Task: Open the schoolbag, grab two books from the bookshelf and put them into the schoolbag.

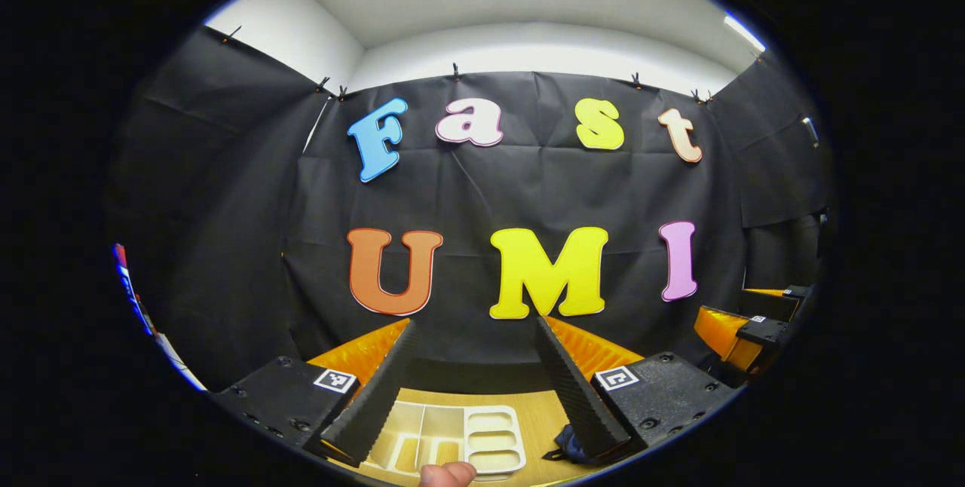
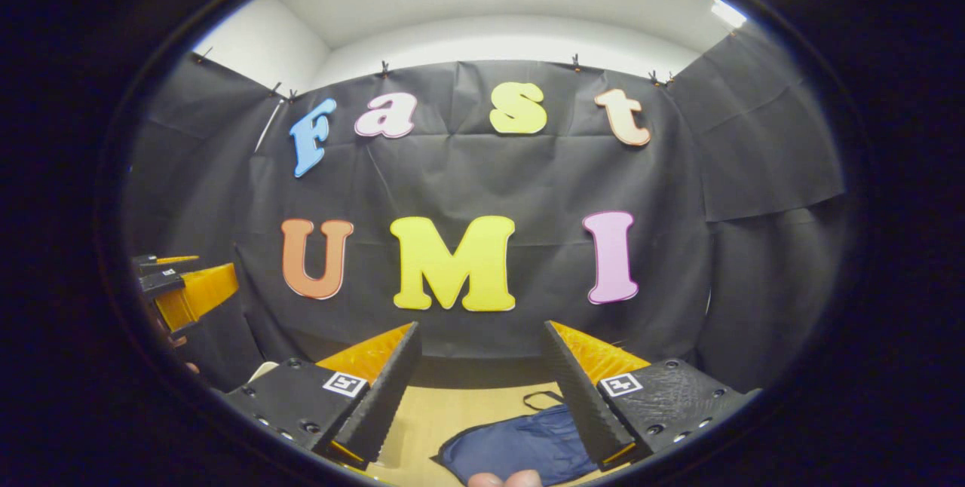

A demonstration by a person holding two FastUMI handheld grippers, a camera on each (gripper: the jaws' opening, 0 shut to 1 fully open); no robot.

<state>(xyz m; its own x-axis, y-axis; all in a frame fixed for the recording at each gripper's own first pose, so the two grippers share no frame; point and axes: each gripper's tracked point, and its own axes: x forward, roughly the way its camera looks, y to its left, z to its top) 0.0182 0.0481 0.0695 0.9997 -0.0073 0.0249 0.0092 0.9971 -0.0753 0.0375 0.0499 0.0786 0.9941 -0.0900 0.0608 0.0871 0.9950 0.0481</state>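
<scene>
- Left gripper: fingers spread, holding nothing, above a white divided tray on the counter.
- Right gripper: fingers apart, empty, over the dark blue schoolbag.

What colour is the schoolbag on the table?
Dark navy blue schoolbag, with a black loop handle; clearest in the right gripper view.

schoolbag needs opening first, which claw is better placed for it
Right, probably. The schoolbag lies directly below and between the right claw fingers, which are open. The left claw hangs over a white tray, with the bag off to its side.
</scene>
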